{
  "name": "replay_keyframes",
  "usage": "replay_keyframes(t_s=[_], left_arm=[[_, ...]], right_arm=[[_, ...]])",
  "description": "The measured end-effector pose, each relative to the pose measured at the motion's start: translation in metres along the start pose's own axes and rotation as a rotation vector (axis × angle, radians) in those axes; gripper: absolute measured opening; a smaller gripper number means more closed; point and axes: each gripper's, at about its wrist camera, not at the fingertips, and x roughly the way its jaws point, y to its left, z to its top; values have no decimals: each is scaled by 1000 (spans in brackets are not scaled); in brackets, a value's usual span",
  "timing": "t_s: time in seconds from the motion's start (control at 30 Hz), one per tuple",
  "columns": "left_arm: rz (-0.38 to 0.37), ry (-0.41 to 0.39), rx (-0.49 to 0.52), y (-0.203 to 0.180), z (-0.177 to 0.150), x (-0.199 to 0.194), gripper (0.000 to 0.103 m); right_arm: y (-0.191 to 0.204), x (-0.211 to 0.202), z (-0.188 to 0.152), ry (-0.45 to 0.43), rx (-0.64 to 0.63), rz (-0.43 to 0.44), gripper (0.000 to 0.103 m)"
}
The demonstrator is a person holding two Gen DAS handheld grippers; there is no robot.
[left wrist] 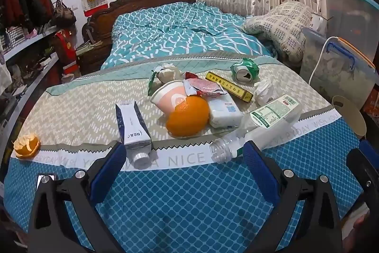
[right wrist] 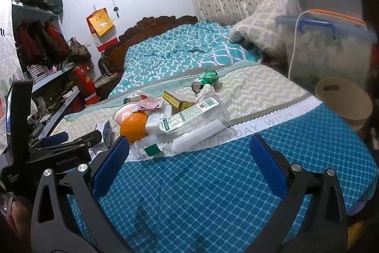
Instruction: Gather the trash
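Trash lies in a heap on the bed: a clear plastic bottle [left wrist: 260, 125] on its side, an orange [left wrist: 188, 116], a pink paper cup [left wrist: 168, 97], a blue-and-white carton [left wrist: 132, 127], a red wrapper [left wrist: 203, 87], a yellow box [left wrist: 228, 85], a crushed green can [left wrist: 245, 70], crumpled tissue [left wrist: 264, 91] and orange peel [left wrist: 26, 145] far left. My left gripper [left wrist: 183, 148] is open, hanging just short of the carton and the bottle's mouth. My right gripper [right wrist: 189, 141] is open too, near the bottle [right wrist: 189, 125] and the orange [right wrist: 133, 127]. Neither holds anything.
A beige round bin [right wrist: 343, 101] stands off the bed's right side, below stacked clear storage boxes [right wrist: 331, 46]. A white tissue pack [left wrist: 225, 113] lies beside the orange. Shelves with clothes and bags [left wrist: 26, 23] line the left. A folded blanket [left wrist: 281, 25] lies by the curtain.
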Motion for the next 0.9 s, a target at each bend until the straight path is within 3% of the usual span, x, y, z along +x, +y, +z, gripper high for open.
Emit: replay_keyframes(t_s=[0.23, 0.33, 0.6, 0.7, 0.77, 0.9], left_arm=[[18, -17, -1, -8, -16, 6, 94], [-5, 35, -6, 0, -12, 19, 94], [5, 64, -30, 9, -17, 32, 94], [10, 63, -40, 11, -18, 34, 94], [5, 65, -52, 14, -18, 35, 93], [2, 88, -51, 14, -19, 41, 84]], right_arm=[[5, 1, -2, 15, -28, -7, 100], [6, 7, -4, 28, -26, -3, 100], [8, 11, -6, 36, -41, 5, 99], [10, 12, -8, 35, -61, -5, 89], [11, 15, -8, 43, -71, -9, 76], [12, 17, -9, 53, -86, -11, 67]])
